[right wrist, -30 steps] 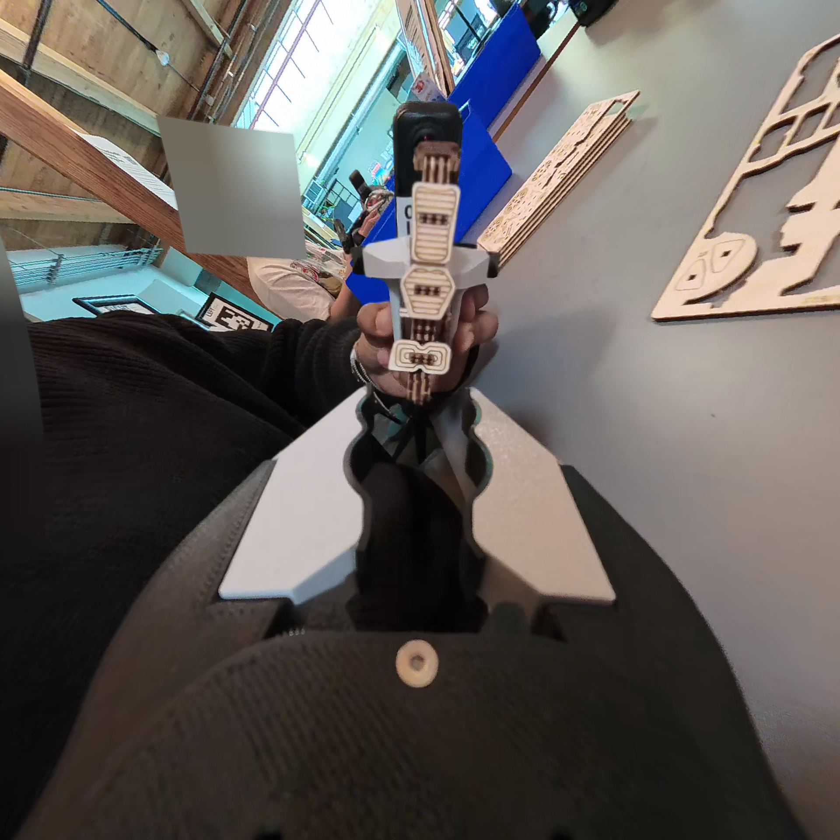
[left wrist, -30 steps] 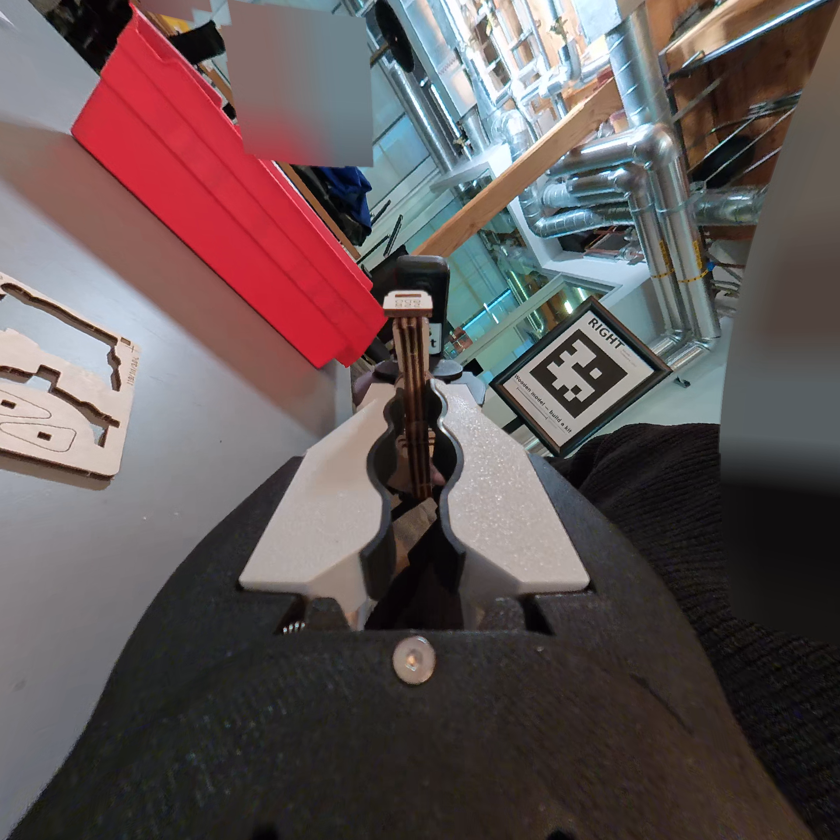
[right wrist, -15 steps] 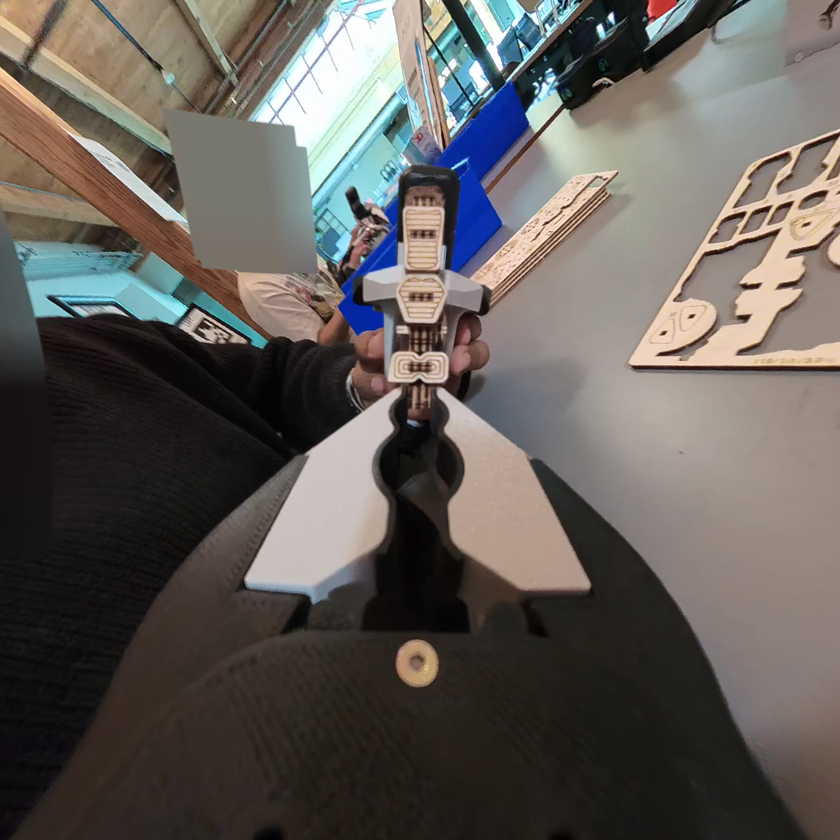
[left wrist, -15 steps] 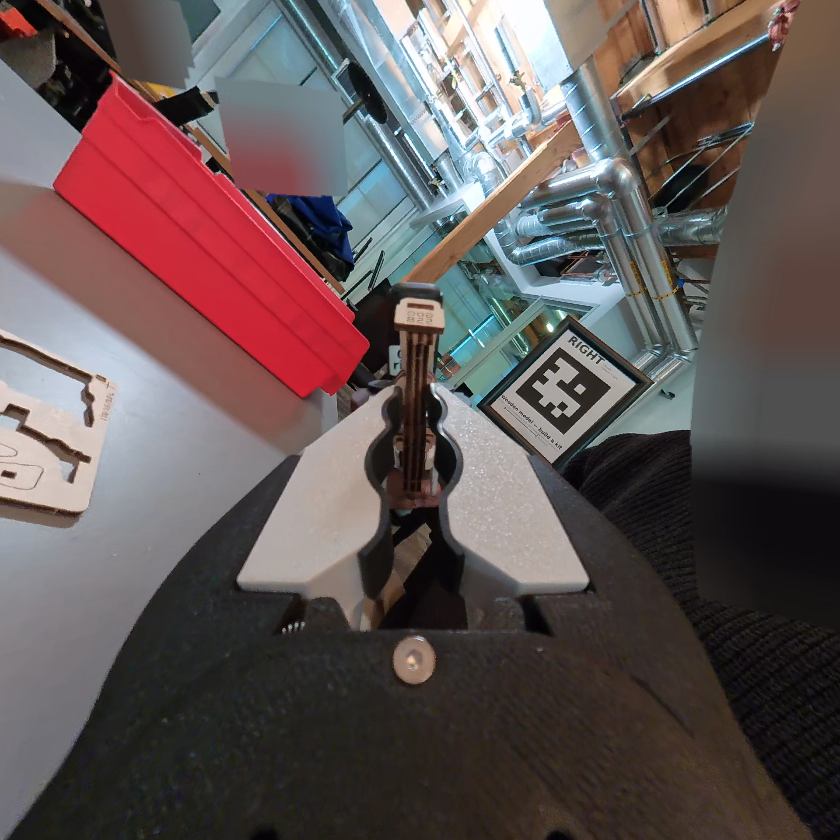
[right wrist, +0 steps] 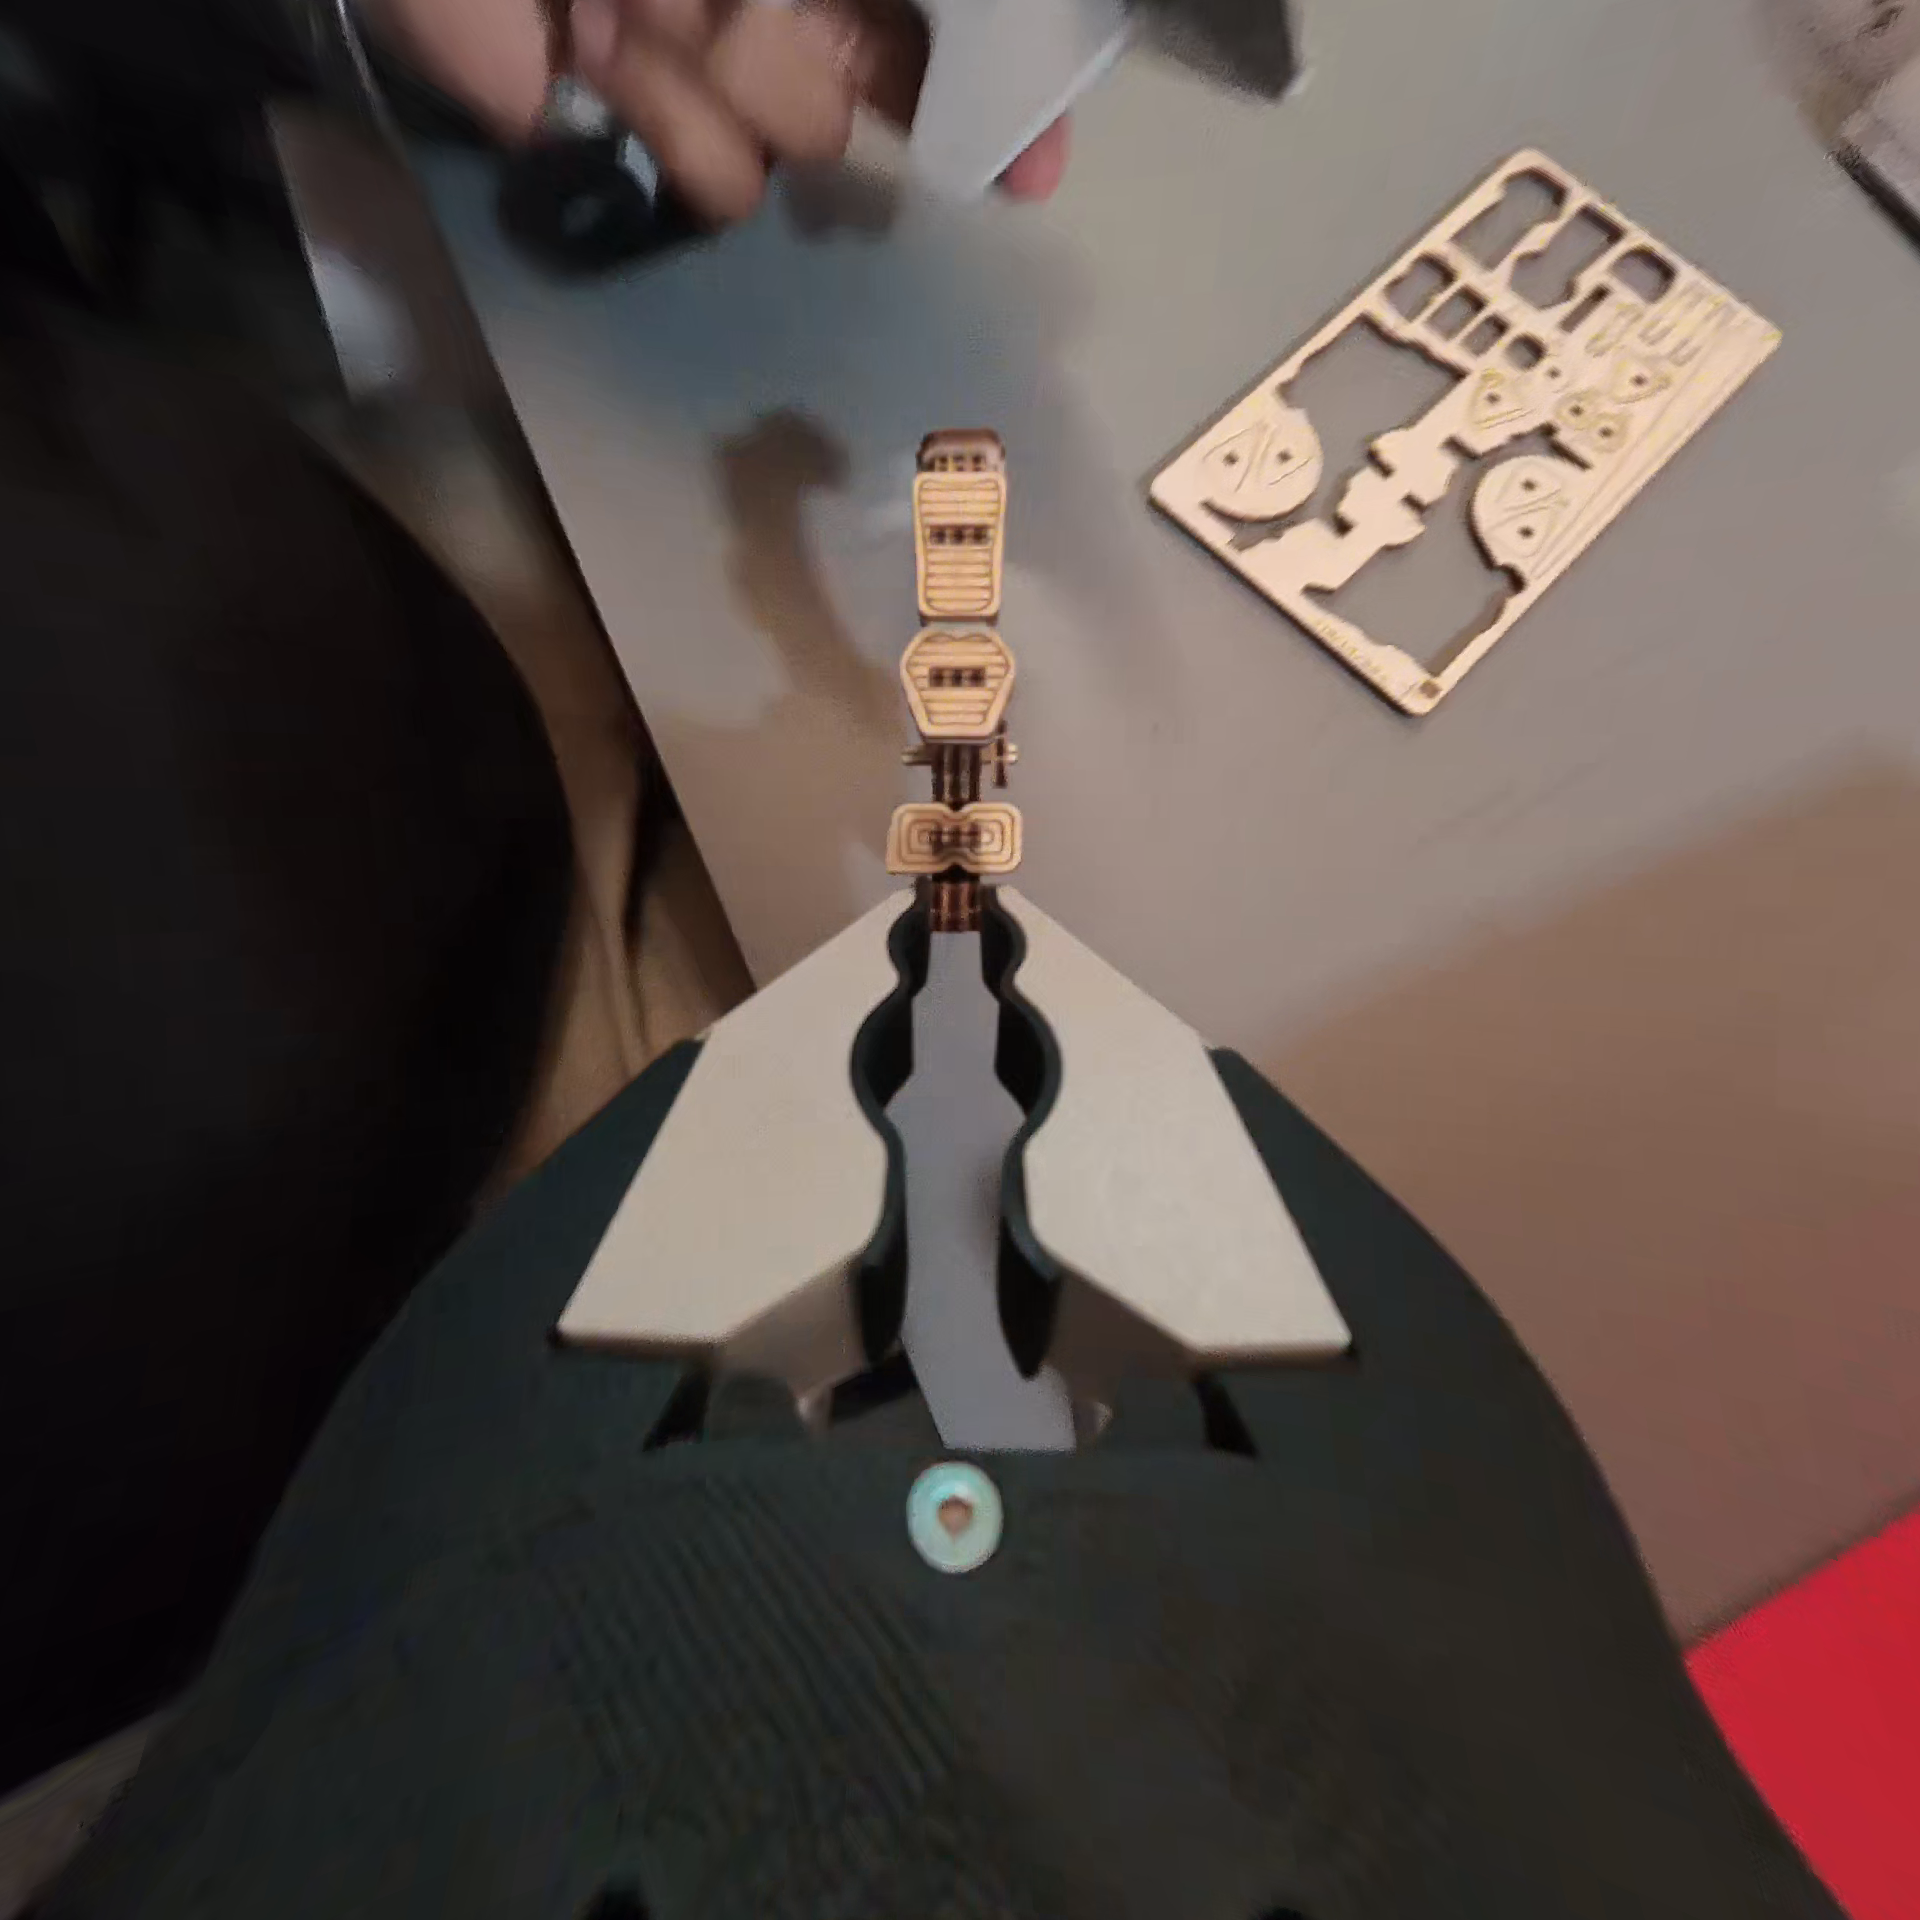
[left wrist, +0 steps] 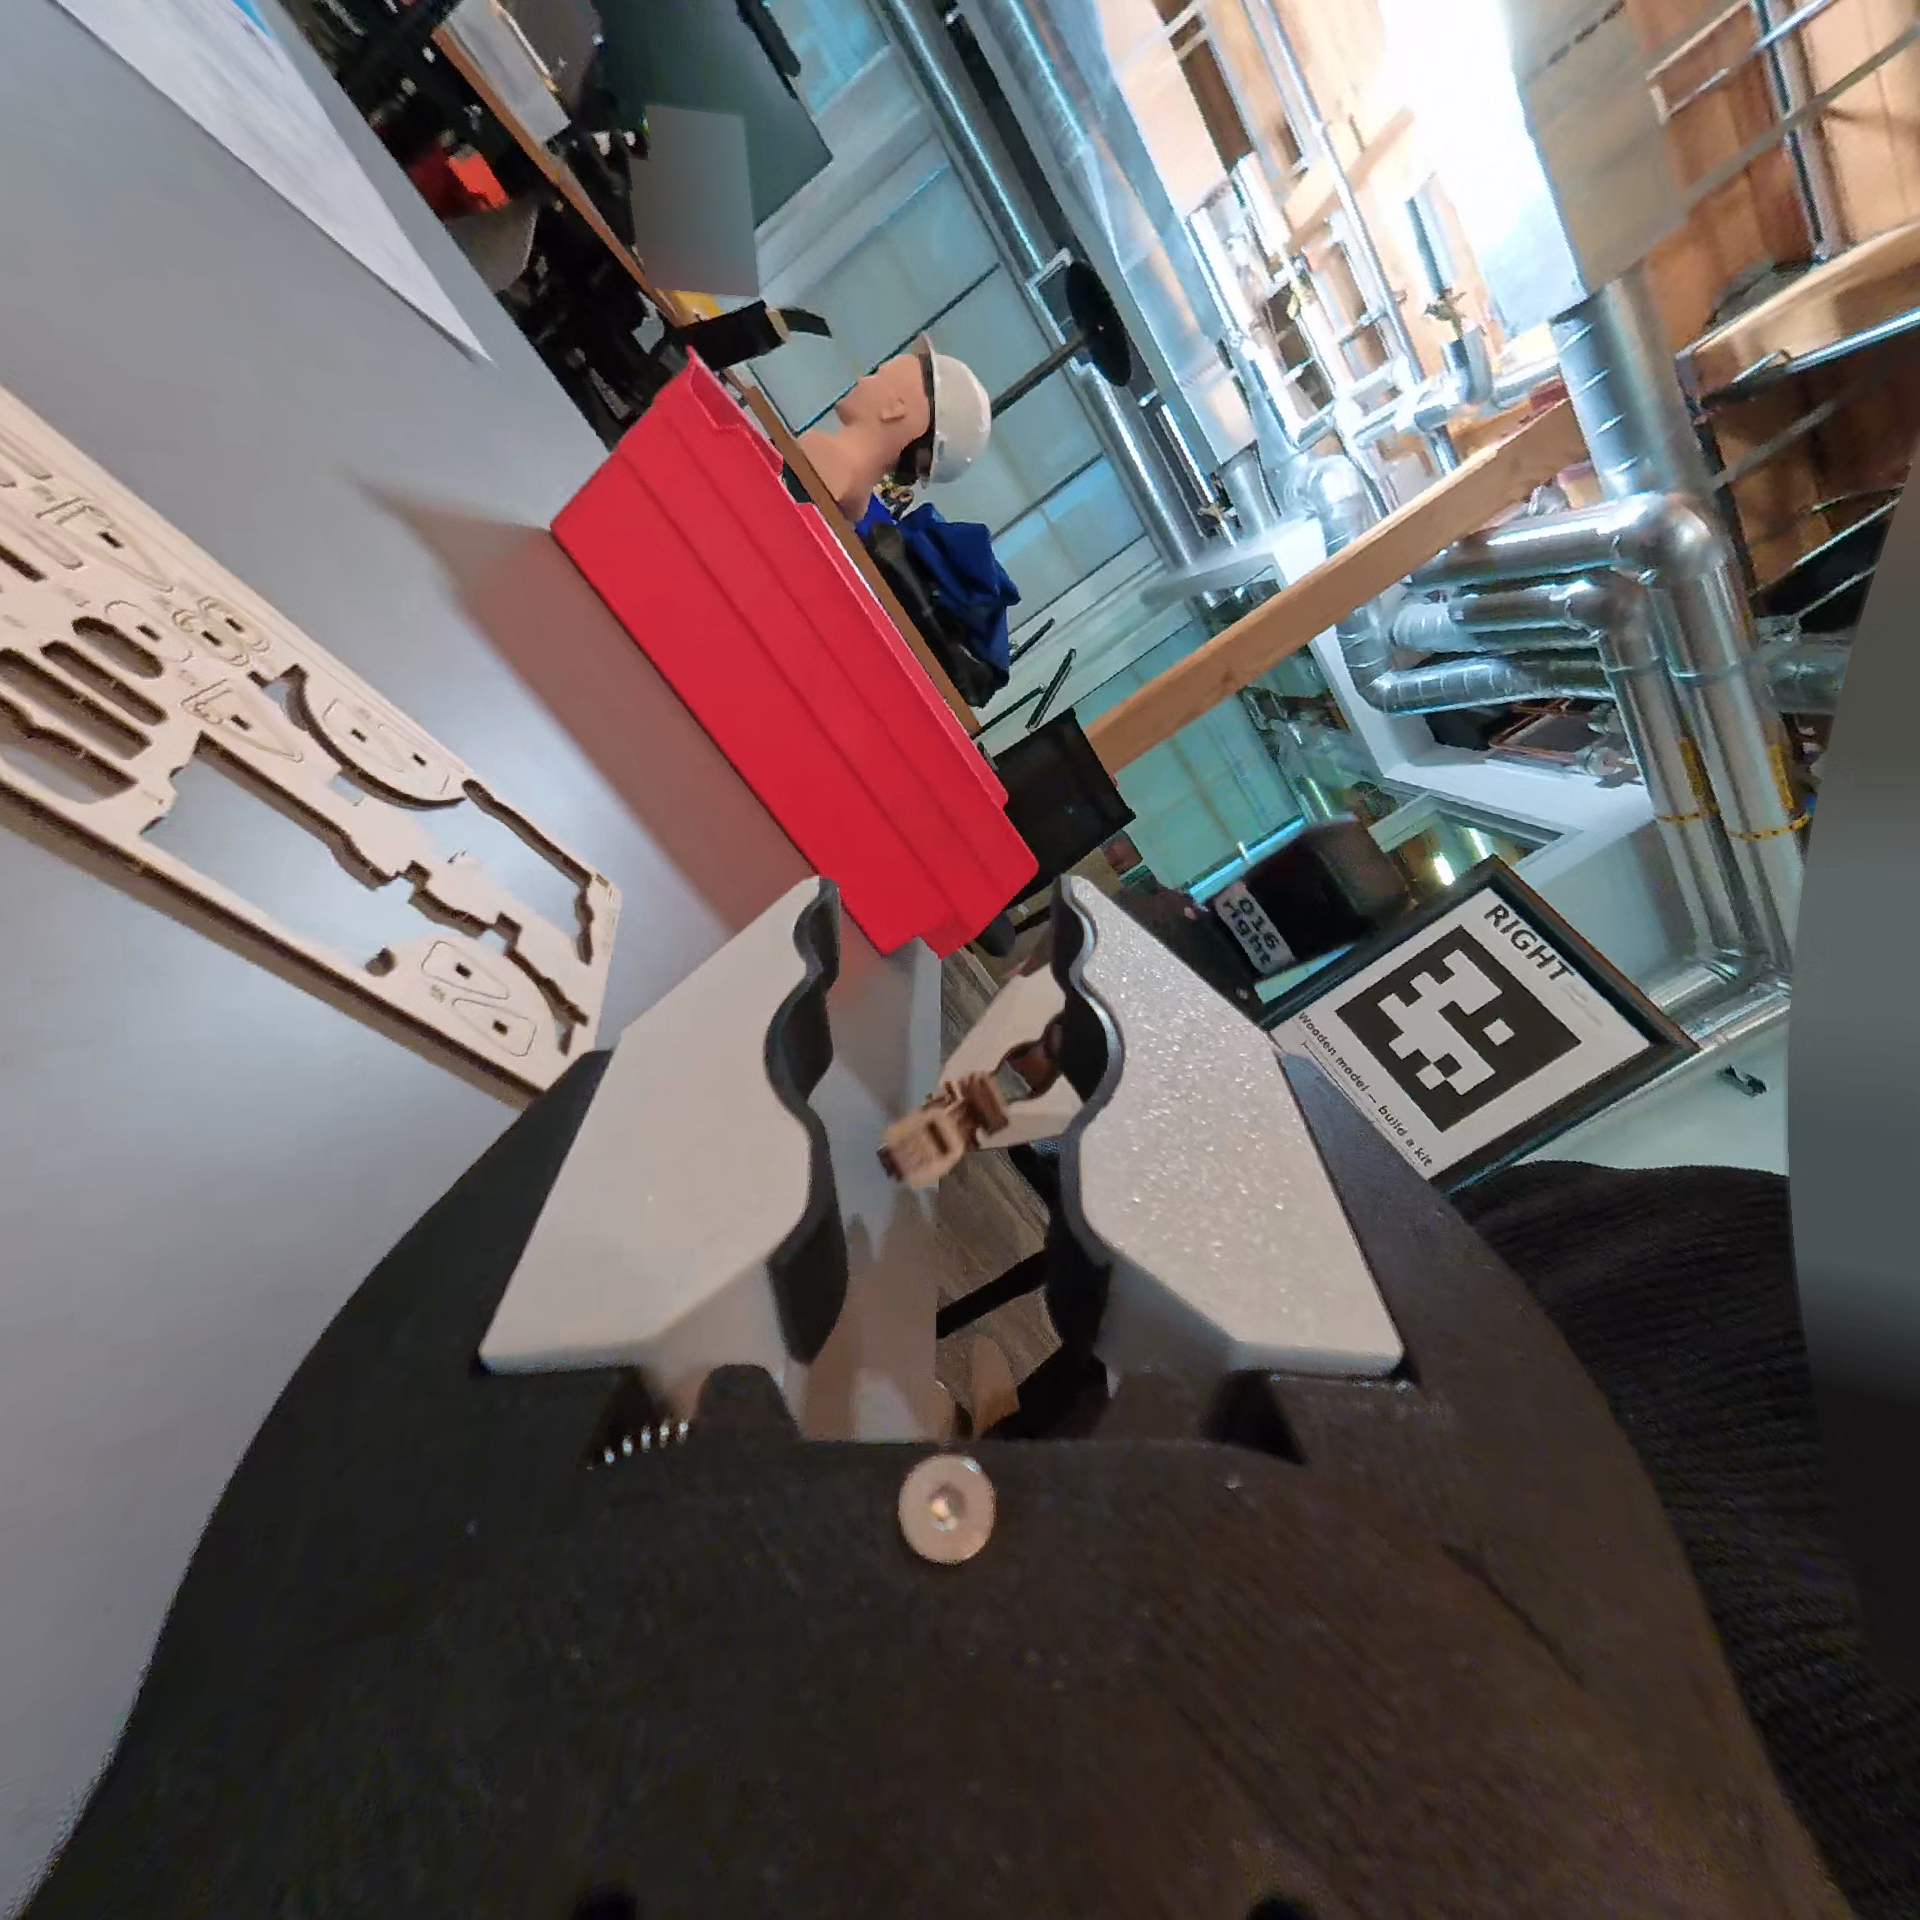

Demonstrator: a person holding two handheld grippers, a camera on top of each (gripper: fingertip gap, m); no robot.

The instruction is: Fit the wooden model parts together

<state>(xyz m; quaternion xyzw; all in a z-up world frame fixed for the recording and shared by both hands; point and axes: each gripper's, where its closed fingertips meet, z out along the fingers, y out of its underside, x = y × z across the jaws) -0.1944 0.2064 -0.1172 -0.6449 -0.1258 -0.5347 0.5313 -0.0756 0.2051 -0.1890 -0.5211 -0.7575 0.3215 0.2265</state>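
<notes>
The wooden model (right wrist: 961, 644), a thin stack of laser-cut pieces with ribbed plates, stands out from my right gripper (right wrist: 956, 914), which is shut on its lower end above the grey table (right wrist: 1299, 935). My left gripper (left wrist: 940, 935) is open and empty. Between its fingers, the left wrist view shows the right gripper's fingers (left wrist: 1013, 1049) holding the model (left wrist: 930, 1138) farther off. In the right wrist view the left gripper (right wrist: 1039, 104) is blurred at the top, in a hand.
A wooden parts sheet (right wrist: 1455, 436) with several cut-outs lies flat on the table; it also shows in the left wrist view (left wrist: 260, 790). A red bin (left wrist: 790, 707) stands behind it. A framed marker sign (left wrist: 1455, 1029) stands at the right. The tips of one gripper are about 15 cm away from the tips of the other.
My left gripper has opened, let go of the model and drawn back. My right gripper now holds the model alone and has tipped down over the table.
</notes>
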